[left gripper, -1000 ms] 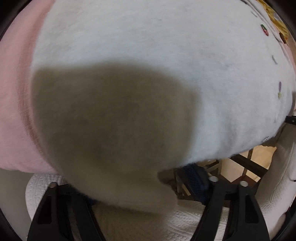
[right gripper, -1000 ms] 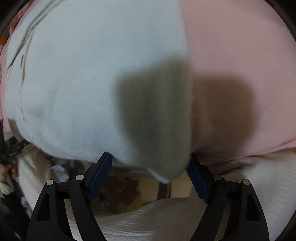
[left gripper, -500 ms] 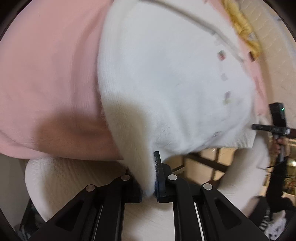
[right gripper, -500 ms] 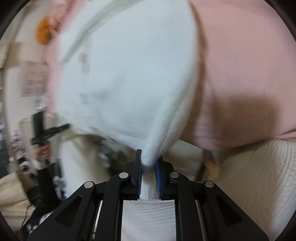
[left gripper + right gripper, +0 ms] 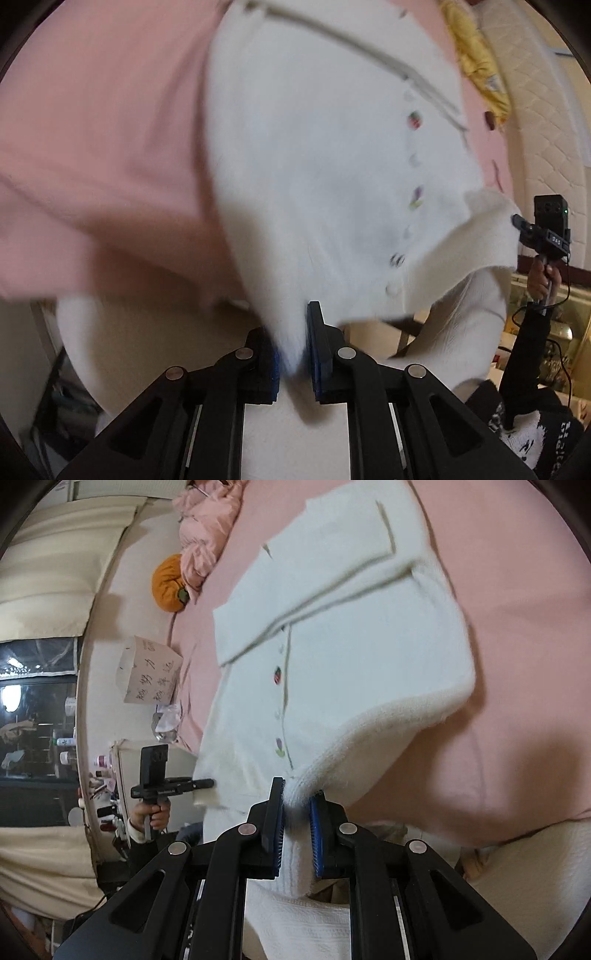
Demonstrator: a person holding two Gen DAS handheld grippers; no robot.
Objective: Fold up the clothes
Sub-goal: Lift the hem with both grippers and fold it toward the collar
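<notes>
Fluffy white buttoned cardigan [image 5: 343,657] lies on my pink bedsheet [image 5: 517,686], near its front edge; my left gripper [image 5: 293,354] and right gripper [image 5: 297,823] each pinch a hem corner.

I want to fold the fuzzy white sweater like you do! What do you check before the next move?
1. Left hand-held gripper pinching the white sweater's hem: ok.
2. Right hand-held gripper pinching the hem too: ok.
3. Sweater's lower edge lifted off the pink bedcover: ok.
4. Sweater's top half lying flat, ready to fold onto: ok.
5. Buttons done up: cannot tell.
6. Orange pumpkin cushion and pink clothes clear of the sweater: ok.
</notes>
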